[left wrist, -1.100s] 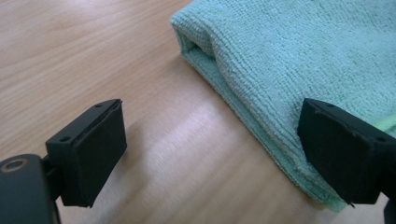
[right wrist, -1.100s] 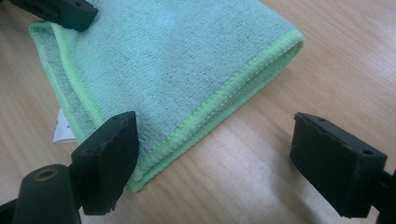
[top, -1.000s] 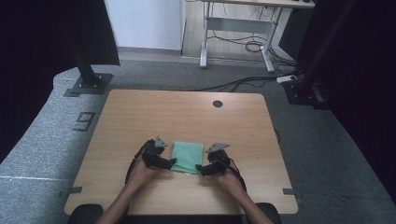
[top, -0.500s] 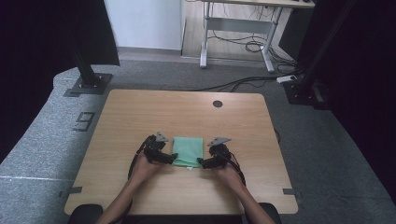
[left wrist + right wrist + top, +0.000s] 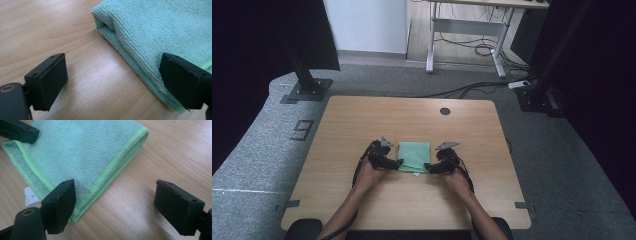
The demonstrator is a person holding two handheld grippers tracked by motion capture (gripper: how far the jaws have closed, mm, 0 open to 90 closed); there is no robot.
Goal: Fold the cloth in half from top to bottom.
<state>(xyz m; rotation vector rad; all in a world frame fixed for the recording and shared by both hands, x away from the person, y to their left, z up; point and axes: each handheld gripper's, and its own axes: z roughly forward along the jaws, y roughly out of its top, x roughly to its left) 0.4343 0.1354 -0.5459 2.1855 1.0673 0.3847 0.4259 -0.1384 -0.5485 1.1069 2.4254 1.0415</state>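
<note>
1. Wide bare wood on the bench (image 5: 342, 130) left of the work; near edge close under the forearms.
2. Left hand-held gripper (image 5: 398, 164) spread wide, nothing pinched; one jaw over the left edge of the cloth (image 5: 414, 157), the other over bare wood.
3. Folded green cloth flat on the bench, near the front centre, between both grippers; white tag at its near edge.
4. Right hand-held gripper (image 5: 428, 167) spread wide, nothing pinched; one jaw over the cloth's near right corner.
5. Open wood to the right edge.
</note>
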